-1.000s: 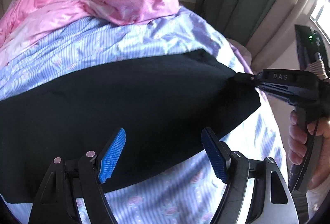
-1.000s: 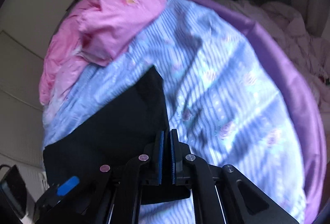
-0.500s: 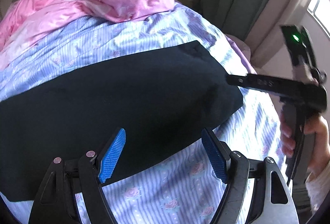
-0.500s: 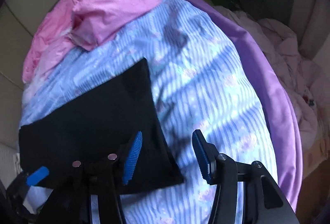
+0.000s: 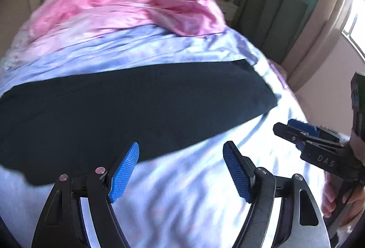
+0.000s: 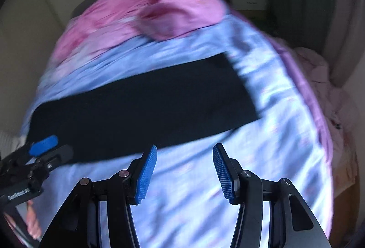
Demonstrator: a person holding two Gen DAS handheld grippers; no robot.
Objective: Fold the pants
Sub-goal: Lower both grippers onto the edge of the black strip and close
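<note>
Left wrist view showed the pants [image 5: 136,106] lying flat as a long black band across the blue sheet [image 5: 194,191], already doubled leg on leg by the look of it, with one short end toward the pink quilt [image 5: 127,1] side of the bed's right edge and the other end running off to the left. Left gripper [image 5: 181,171] hung over bare sheet just beside the near long edge, pads wide apart and holding nothing. Right gripper [image 6: 184,172] was likewise spread and empty, over the sheet near the same edge; in the left view it appeared at the far right [image 5: 303,133], clear of the cloth. Both views were blurred, so seams and waistband could not be made out. Judgement: the lengthwise fold appears done and the crosswise fold remains. To do it well, each gripper should take one corner of the same short end, pinching every layer together and not the sheet beneath. The end should be lifted only enough to clear the cloth, carried along the band's length, and laid with edges matched on the other end. Risk noted: dark layers on a soft bed may slip apart if only the top layer is caught
</note>
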